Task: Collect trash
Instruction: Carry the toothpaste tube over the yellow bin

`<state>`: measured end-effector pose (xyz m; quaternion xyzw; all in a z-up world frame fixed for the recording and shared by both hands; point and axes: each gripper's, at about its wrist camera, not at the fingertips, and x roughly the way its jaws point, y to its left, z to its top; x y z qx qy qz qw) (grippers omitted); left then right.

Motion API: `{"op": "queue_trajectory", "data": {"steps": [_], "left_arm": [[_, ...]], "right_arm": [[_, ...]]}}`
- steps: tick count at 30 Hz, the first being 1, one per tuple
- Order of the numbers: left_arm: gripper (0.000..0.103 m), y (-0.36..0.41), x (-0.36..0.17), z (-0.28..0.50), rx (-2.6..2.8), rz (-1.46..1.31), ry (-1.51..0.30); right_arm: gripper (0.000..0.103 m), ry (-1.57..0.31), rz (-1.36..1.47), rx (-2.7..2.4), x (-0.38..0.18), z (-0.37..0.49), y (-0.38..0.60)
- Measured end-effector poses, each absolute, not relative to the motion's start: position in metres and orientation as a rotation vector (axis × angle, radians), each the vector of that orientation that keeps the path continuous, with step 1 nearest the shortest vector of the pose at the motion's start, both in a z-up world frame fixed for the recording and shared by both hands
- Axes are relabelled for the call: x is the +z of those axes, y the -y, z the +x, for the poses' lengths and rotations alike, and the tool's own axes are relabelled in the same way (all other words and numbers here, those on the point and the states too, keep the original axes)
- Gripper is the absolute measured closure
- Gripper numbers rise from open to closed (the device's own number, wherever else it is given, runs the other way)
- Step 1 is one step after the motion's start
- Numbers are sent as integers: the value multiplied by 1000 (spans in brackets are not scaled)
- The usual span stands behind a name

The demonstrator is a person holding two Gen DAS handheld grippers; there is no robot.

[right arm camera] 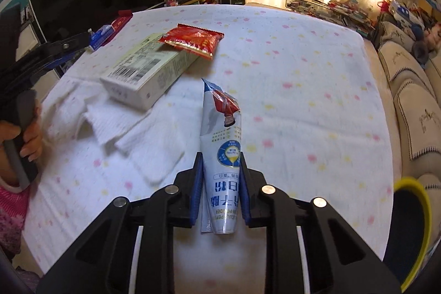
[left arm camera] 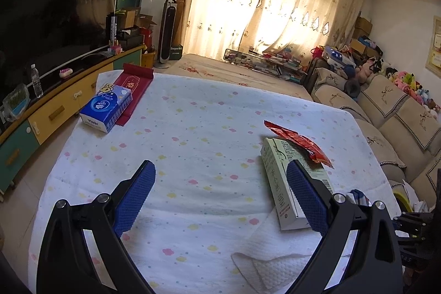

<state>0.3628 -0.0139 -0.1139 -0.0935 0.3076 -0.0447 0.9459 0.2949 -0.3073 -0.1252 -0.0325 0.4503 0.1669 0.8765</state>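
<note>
My right gripper (right arm camera: 221, 164) is shut on a white and blue powder sachet (right arm camera: 222, 128), which sticks forward from between the blue pads above the tablecloth. To its left lie a pale green carton (right arm camera: 150, 70) and, leaning on the carton's far end, a red snack wrapper (right arm camera: 193, 42). White tissues (right arm camera: 124, 126) lie crumpled in front of the carton. In the left wrist view my left gripper (left arm camera: 220, 172) stands open and holds nothing; its right finger (left arm camera: 306, 194) overlaps the carton (left arm camera: 278, 178). The red wrapper (left arm camera: 300, 145) and a tissue (left arm camera: 273, 266) show there too.
A blue tissue pack (left arm camera: 106, 108) and a dark red packet (left arm camera: 135, 90) lie at the table's far left. A yellow-rimmed bin (right arm camera: 410, 225) stands beside the table at the right, with a sofa (left arm camera: 391, 112) behind. A TV cabinet (left arm camera: 55, 106) runs along the left. A hand (right arm camera: 27, 134) holds the left gripper's handle.
</note>
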Motion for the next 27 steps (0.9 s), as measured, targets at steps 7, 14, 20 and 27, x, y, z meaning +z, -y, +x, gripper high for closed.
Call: {"op": "queue_trajectory", "data": {"steps": [7,14,20,27], "left_arm": [[9,17,-113,360,-95,-178,-620],[9,25,-109,354,-97,-134,-595],[9,31,-105,349,-101,-106,-571],[9,34,-103,347,-106,-93,-568]], "right_arm": [[80,-845,40,214,-96,234,359],[79,-853,58,-77,-100,207,446],[79,-867,131,-252,-122,197,510],[59,-871,176,-311,-139,204,533]]}}
